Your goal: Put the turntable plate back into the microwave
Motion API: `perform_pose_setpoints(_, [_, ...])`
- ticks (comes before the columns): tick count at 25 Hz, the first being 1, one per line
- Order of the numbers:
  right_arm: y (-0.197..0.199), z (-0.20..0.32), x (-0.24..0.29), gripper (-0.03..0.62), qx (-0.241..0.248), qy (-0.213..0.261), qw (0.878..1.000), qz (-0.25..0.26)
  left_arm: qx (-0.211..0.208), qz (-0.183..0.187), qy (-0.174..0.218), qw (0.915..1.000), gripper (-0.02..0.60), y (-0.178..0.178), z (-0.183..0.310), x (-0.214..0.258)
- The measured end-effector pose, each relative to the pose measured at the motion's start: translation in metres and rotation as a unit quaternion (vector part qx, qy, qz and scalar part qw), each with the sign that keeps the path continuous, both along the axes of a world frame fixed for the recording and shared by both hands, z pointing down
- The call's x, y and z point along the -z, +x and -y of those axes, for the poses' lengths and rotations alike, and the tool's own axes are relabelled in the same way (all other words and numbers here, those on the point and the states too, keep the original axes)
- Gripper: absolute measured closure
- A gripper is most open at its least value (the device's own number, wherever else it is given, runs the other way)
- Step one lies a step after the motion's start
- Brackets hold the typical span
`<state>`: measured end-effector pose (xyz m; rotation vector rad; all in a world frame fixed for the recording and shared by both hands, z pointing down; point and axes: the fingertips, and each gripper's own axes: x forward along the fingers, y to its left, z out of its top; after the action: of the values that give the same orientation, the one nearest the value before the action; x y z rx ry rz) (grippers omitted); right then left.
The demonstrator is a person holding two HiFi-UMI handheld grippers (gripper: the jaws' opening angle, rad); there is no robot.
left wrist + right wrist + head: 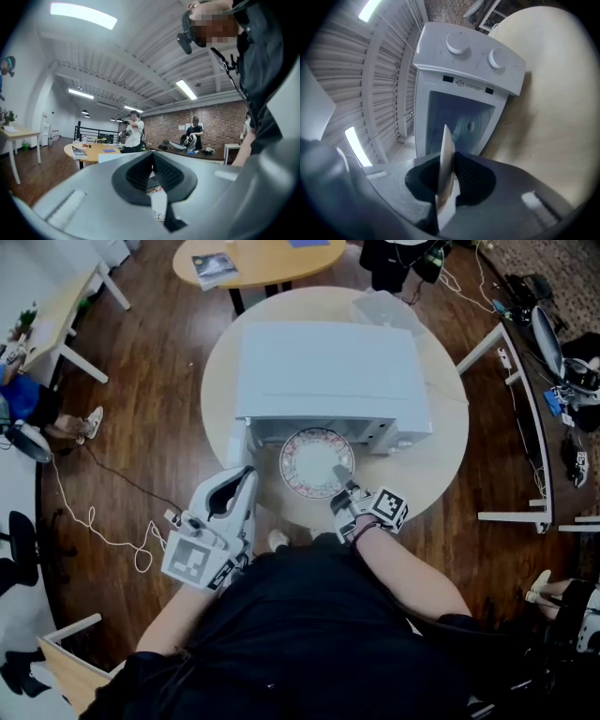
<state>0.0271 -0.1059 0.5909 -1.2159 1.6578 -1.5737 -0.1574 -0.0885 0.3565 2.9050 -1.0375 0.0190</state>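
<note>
The white microwave (pixel 328 371) stands on a round pale table (pixel 441 460), its cavity (pixel 461 123) open toward me. The turntable plate (pixel 314 460), white with a flowered rim, hangs just in front of that opening. My right gripper (pixel 343 473) is shut on the plate's near edge. In the right gripper view the plate (pixel 446 154) shows edge-on between the black pads (pixel 471 178). My left gripper (pixel 246 476) hovers left of the plate beside the open door (pixel 237 442), pointing level. Its jaws stand together, shut on nothing, in the left gripper view (pixel 152 171).
Two knobs (pixel 457 43) sit on the microwave's control panel. A wooden table (pixel 267 261) with a book stands behind the round one. A white desk frame (pixel 525 427) is at the right, and cables (pixel 103 521) trail over the wood floor at the left. Several people (pixel 135 131) stand far off.
</note>
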Motion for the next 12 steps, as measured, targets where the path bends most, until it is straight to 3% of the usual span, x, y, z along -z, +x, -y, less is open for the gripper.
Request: perform_pose_setpoints(12, [-0.012, 0.025, -0.022, 0.559, 0.016, -0.026, 1.0, 0.007, 0.034, 0.038, 0.004, 0.9987, 0.577, -0.006, 0.009, -0.008])
